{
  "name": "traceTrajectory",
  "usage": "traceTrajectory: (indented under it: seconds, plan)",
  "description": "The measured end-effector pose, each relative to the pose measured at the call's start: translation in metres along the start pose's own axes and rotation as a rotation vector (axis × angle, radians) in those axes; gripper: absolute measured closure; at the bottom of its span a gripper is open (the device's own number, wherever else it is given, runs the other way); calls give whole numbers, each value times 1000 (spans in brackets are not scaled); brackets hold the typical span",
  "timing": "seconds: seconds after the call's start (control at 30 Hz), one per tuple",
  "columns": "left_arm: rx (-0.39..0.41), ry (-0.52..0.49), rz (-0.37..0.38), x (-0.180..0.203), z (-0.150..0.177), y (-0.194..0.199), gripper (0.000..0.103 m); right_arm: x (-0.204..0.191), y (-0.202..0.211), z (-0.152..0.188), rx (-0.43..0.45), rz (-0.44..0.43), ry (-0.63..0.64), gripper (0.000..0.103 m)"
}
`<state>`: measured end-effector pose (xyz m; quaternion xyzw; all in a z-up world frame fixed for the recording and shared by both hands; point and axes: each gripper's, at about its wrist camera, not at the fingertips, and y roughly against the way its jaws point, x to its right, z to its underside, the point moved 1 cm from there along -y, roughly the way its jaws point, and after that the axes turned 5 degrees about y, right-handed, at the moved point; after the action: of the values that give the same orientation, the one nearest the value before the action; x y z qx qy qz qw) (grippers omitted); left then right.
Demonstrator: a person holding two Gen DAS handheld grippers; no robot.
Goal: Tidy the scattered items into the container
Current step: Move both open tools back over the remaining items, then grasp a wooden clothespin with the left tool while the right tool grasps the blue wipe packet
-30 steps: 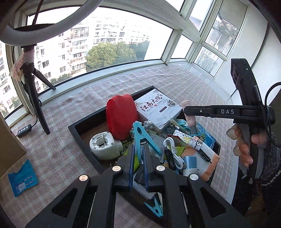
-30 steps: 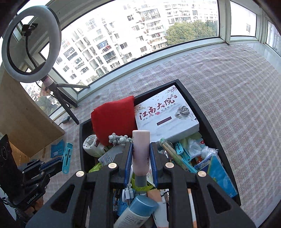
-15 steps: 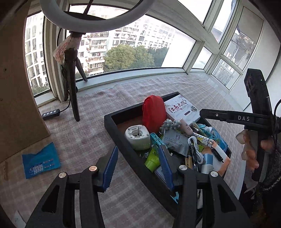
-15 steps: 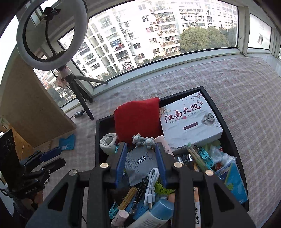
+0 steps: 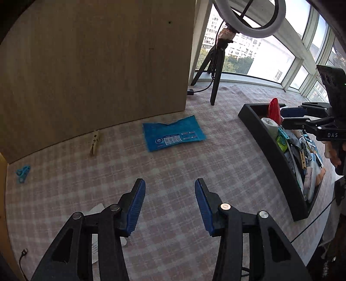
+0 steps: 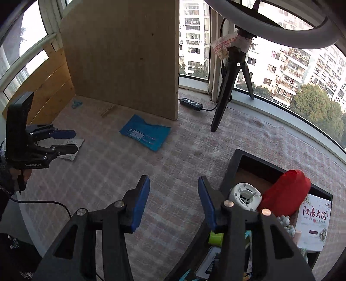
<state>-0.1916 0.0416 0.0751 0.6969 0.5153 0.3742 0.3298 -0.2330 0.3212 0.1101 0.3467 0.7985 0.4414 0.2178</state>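
left wrist: flat crinkled blue packet [image 5: 173, 133], checked cloth [image 5: 173, 164].

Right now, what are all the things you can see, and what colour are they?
tray: one, black, right, crammed with items
red pouch: one, in tray
white round gadget: one, in tray
printed box: one, white, in tray
blue packet: one, on checked cloth
wooden peg: one, beige, by board
blue clip: one, far left
silver wrapper: one, beneath left tongs
ring light: one, white, on black tripod
left tongs: blue pads, open, empty
right tongs: blue pads, open, empty
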Motion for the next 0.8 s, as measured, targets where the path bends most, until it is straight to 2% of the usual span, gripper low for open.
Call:
traceTrajectory:
  seconds: [0.1,0.2,0.33,0.5,0.63,0.77,0.8]
  plan:
    - [2,57,-17,-32,-10,-3,61,-21,-30,-26,-48,-53,95,56]
    - [-1,59,-39,-49,-21,-13,61,-36,-63,-48,-99,-49,211,54]
    - [-28,71,-31,-65,-33,-36,61,-55,-104,-70,-149,-54,378,44]
    - [-101,54,-12,-77,-45,-69,61,-75,-149,-83,-217,-96,553,43]
    - [-118,47,-37,-84,-56,-89,61,-87,-174,-88,-248,-76,687,42]
    - [-125,52,-42,-87,-63,-102,62,-86,-188,-94,-256,-77,735,42]
    - [-131,49,-49,-87,-64,-105,66,-86,-190,-96,-256,-81,742,42]
